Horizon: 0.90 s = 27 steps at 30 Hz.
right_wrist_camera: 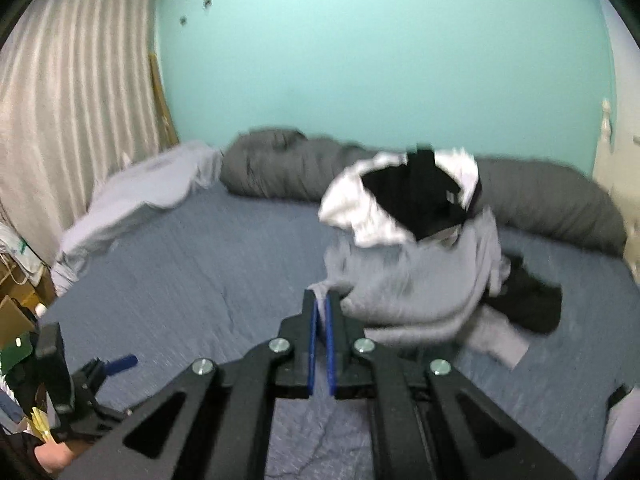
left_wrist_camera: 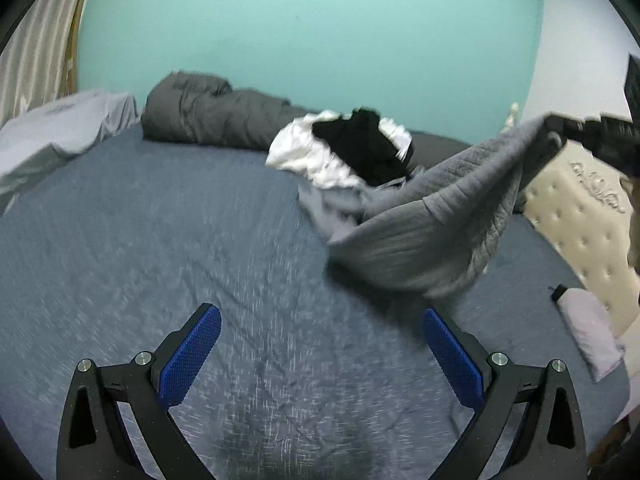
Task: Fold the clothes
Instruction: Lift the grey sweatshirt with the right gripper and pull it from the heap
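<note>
Grey garment (left_wrist_camera: 432,216) right of centre in left wrist view, corner pinched in closed right gripper (right_wrist_camera: 320,304), rest dragging off clothes pile (right_wrist_camera: 404,200). Soft, floppy, light; grab opposite corner. Left gripper (left_wrist_camera: 320,320) wide open, empty, lower centre above blue bedsheet (left_wrist_camera: 160,220).

Right gripper (right_wrist_camera: 320,308): black arms, blue pads, jaws pressed together on an edge of the grey knit garment (right_wrist_camera: 416,280).
Clothes pile: white cloth (right_wrist_camera: 352,204) and black cloth (right_wrist_camera: 416,200) atop the grey garment, centre right.
Bed: blue textured sheet (right_wrist_camera: 180,280).
Far side: rolled dark grey duvet (right_wrist_camera: 272,168) along the turquoise wall (right_wrist_camera: 360,60).
Left: pale pleated curtain (right_wrist_camera: 72,100).
</note>
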{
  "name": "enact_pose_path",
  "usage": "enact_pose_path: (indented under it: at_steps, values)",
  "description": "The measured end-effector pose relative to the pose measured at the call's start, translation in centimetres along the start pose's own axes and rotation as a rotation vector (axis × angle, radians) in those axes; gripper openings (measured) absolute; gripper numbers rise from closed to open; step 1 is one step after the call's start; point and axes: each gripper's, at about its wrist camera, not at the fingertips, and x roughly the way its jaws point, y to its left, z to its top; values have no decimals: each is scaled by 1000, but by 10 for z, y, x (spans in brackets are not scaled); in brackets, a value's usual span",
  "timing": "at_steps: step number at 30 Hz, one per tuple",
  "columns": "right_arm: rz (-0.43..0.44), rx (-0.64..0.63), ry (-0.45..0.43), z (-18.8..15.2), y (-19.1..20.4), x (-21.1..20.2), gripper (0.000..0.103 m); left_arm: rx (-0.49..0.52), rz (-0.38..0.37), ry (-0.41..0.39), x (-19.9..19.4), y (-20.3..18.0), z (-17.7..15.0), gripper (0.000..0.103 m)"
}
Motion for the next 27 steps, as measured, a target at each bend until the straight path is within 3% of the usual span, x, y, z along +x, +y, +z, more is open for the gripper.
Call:
enact_pose_path:
  at_steps: [9, 15, 19, 27]
  values:
    - [37, -8, -128, 92, 44, -100, 2, 79, -38, -110, -112, -16, 52, 103]
    - [52, -50, -159, 105, 70, -144, 0, 116, -43, -120, -150, -21, 58, 103]
    - [28, -43, -56, 74, 67, -123, 0, 109, -44, -50, -137, -16, 40, 103]
    - [68, 152, 261, -67, 15, -59, 0, 81, -34, 77, -106, 1, -2, 103]
